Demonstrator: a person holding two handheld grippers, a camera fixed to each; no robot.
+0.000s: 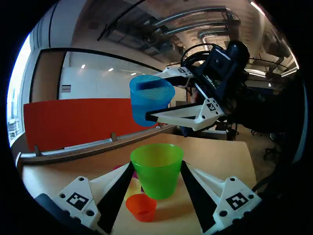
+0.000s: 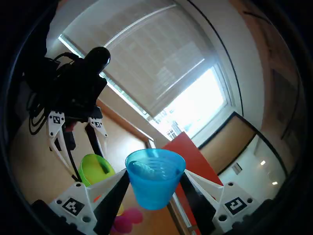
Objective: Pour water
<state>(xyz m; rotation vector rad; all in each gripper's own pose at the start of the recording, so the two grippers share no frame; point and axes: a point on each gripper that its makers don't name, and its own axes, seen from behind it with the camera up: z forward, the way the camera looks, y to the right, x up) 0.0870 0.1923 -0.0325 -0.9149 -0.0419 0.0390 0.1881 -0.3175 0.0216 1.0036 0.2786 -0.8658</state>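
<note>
Left gripper view shows the left tongs pinching the green cup, holding it upright on the wooden surface, apparently as the receiver. The right tongs pinch the blue cup well above and beyond it, slightly tipped, probably to bring its lip over the green rim. A small orange cup sits just beside the green base. Open surface lies to the right, and a red partition bounds the far edge.
</note>
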